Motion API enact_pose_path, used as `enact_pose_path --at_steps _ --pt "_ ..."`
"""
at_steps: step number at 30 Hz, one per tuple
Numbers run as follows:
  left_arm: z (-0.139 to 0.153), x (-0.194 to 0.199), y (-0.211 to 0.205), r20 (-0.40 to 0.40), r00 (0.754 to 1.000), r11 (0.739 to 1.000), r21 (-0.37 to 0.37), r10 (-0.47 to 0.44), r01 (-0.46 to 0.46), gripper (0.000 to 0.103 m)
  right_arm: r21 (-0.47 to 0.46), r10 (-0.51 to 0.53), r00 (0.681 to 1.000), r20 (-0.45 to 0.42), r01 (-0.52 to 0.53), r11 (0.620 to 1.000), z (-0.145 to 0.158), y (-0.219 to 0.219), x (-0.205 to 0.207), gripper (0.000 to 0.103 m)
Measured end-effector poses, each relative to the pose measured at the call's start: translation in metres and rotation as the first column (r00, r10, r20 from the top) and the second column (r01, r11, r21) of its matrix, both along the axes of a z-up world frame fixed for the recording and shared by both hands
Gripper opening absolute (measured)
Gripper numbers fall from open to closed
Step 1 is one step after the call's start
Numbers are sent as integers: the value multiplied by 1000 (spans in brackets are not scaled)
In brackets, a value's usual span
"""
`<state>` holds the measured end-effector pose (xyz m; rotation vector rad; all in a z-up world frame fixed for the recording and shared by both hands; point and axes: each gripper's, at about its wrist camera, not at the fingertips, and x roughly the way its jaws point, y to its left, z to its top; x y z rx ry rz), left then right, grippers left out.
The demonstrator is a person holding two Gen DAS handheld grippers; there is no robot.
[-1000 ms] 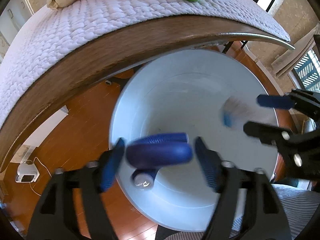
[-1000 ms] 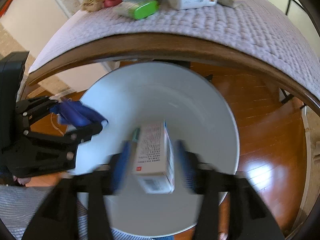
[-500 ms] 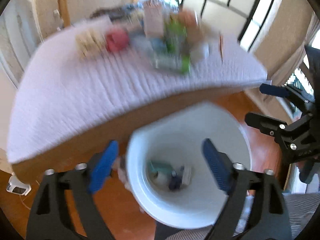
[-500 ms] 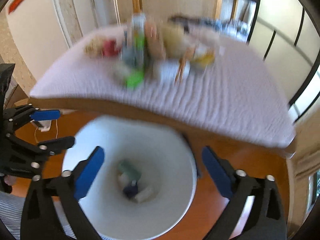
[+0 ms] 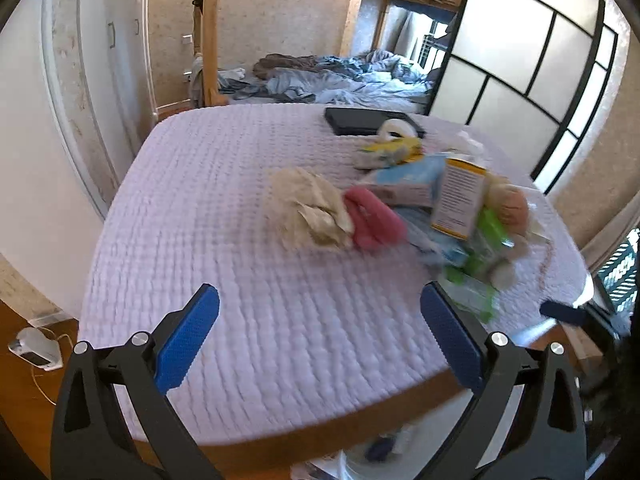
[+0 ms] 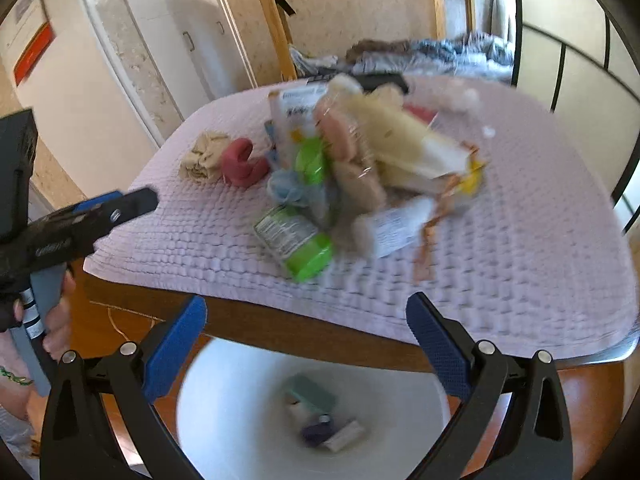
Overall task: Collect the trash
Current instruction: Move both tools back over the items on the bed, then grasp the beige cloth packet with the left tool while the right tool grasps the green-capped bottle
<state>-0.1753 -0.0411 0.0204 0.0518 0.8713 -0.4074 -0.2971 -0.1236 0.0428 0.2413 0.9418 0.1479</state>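
A blurred heap of trash [image 6: 360, 168], including a green-capped tube [image 6: 296, 240], a white bottle [image 6: 392, 226], a crumpled beige paper wad [image 5: 308, 212] and a pink curved piece [image 5: 374, 220], lay on the quilt-covered table [image 5: 224, 240], while a few discarded items [image 6: 320, 420] rested at the bottom of the white bin [image 6: 240, 400] standing on the wooden floor just below the table's edge. The left claw [image 5: 318, 336] was held open and empty over the near part of the table, well short of the heap. The right claw [image 6: 306, 344] was likewise spread wide and empty, above the bin's rim.
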Motion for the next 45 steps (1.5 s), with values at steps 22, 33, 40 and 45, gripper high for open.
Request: enact_pose_path --at_steps 22,33,40,45 --pt "-23 81 -10 -3 992 992 17 -127 127 101 -183 -50 997 59 60 981 -35 56 62 94" --pt "-32 90 -7 -27 988 988 -34 -154 154 96 -216 -48 995 87 66 974 -44 67 58 81" --pt "-33 92 2 -52 990 989 -64 -134 130 71 -219 -44 993 107 67 974 -41 58 55 65" --pt "-30 86 1 -38 991 991 -40 -131 129 71 -201 -69 992 102 89 976 -34 58 54 72"
